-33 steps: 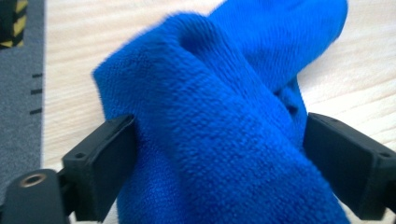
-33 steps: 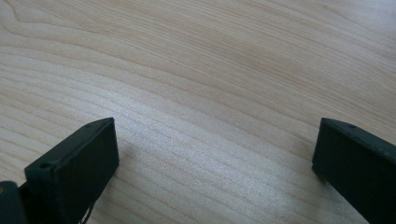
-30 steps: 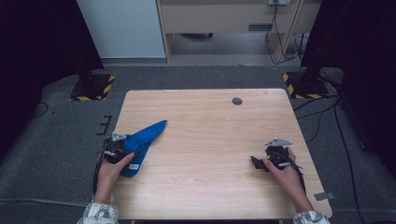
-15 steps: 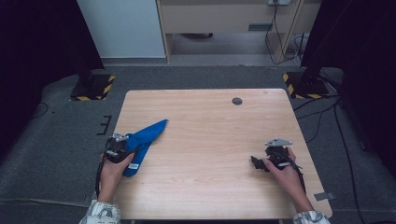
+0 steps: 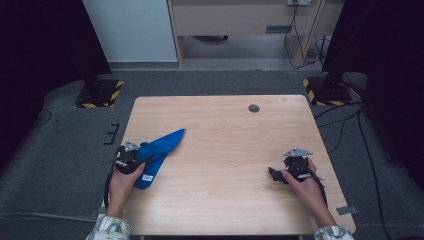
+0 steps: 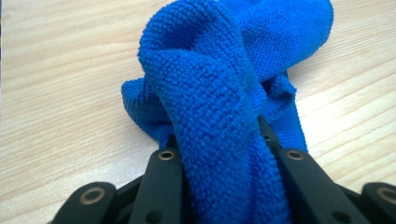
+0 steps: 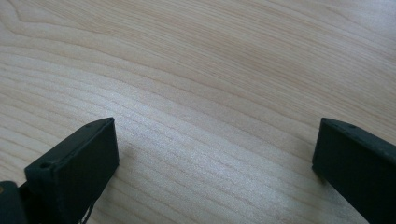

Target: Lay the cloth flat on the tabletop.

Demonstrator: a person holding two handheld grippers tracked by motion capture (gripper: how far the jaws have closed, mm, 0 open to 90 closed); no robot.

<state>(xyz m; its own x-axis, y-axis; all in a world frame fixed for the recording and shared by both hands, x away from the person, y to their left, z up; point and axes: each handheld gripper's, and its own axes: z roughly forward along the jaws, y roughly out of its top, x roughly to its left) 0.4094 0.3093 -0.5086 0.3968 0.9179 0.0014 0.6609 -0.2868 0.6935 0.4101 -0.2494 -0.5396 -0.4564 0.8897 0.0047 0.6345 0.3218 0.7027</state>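
High view: two hands at the near edge of a wooden table, one gripper clamped on a blue cloth.

Nearest, the left gripper (image 5: 131,159) sits at the table's (image 5: 230,200) near left edge, its jaws having just been closing and now pinching a bunched fold of the blue cloth (image 5: 159,149); in the left gripper view the cloth (image 6: 219,116) fills the gap between the two black jaws and rises out of it. At the near right, the right gripper (image 5: 280,175) rests low over bare wood, its jaws spread wide with nothing between them, well apart from the cloth. Farther out, the cloth lies slanting away from the left gripper toward the table's middle. Beyond it, near the far edge, a small dark round cap (image 5: 254,108) sits in the tabletop.
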